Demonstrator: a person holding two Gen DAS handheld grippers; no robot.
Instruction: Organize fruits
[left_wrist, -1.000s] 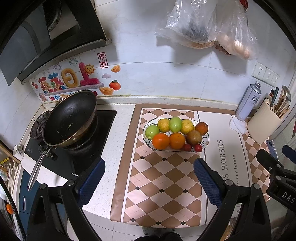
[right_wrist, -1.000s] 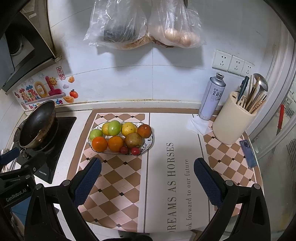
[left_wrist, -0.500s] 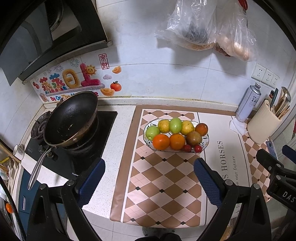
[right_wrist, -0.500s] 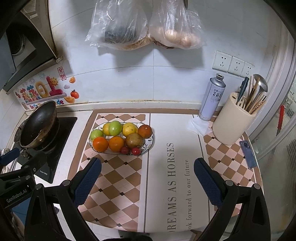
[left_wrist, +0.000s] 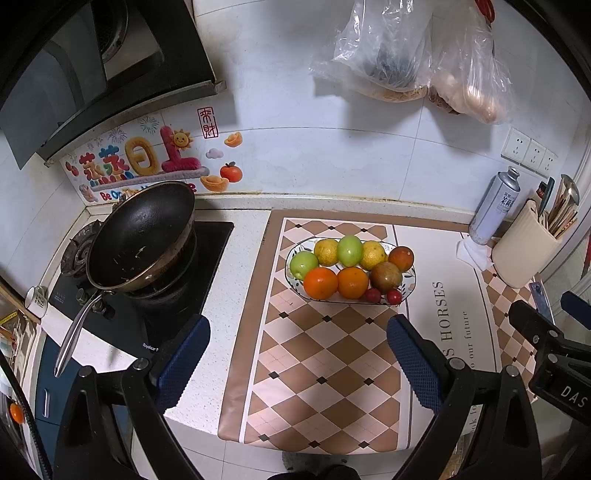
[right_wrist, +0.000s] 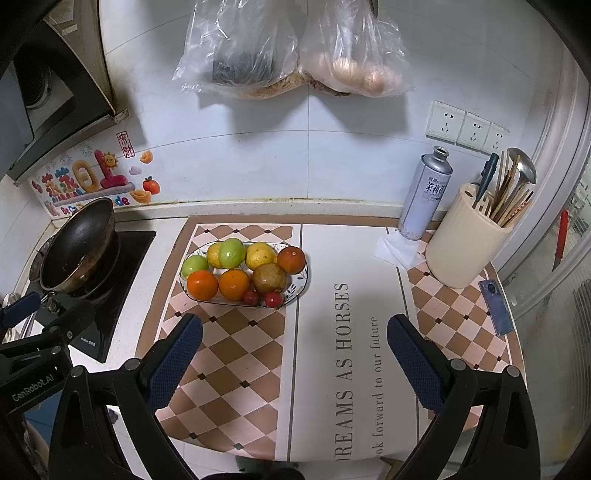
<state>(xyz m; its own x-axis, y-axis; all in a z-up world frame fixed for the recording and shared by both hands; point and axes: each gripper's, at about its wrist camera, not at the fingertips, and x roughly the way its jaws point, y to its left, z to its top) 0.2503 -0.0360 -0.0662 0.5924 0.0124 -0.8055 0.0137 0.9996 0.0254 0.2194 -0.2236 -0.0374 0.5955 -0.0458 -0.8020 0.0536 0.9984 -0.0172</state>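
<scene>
An oval patterned plate (left_wrist: 409, 282) (right_wrist: 300, 282) sits on the checkered counter mat, heaped with fruit: two oranges (left_wrist: 320, 283) (right_wrist: 202, 284), green apples (left_wrist: 303, 263) (right_wrist: 232, 252), yellow citrus (left_wrist: 372, 254) (right_wrist: 260, 256), a brownish fruit (left_wrist: 386, 277) (right_wrist: 269, 277), a dark orange (left_wrist: 401, 258) (right_wrist: 291, 259) and two small red fruits (left_wrist: 393, 296) (right_wrist: 273, 299). My left gripper (left_wrist: 297, 349) hovers open above the mat, short of the plate. My right gripper (right_wrist: 295, 349) is open too, over the mat's lettered strip, right of the plate. Neither holds anything.
A black wok (left_wrist: 140, 236) (right_wrist: 79, 245) rests on the stove at left. A spray can (right_wrist: 424, 195), a cream utensil holder (right_wrist: 467, 240) and a phone (right_wrist: 496, 306) stand at right. Plastic bags (right_wrist: 295, 48) hang on the tiled wall.
Both grippers have drifted slightly; the view of the counter shifted a little. The fruit and plate have not moved, and both grippers stay open.
</scene>
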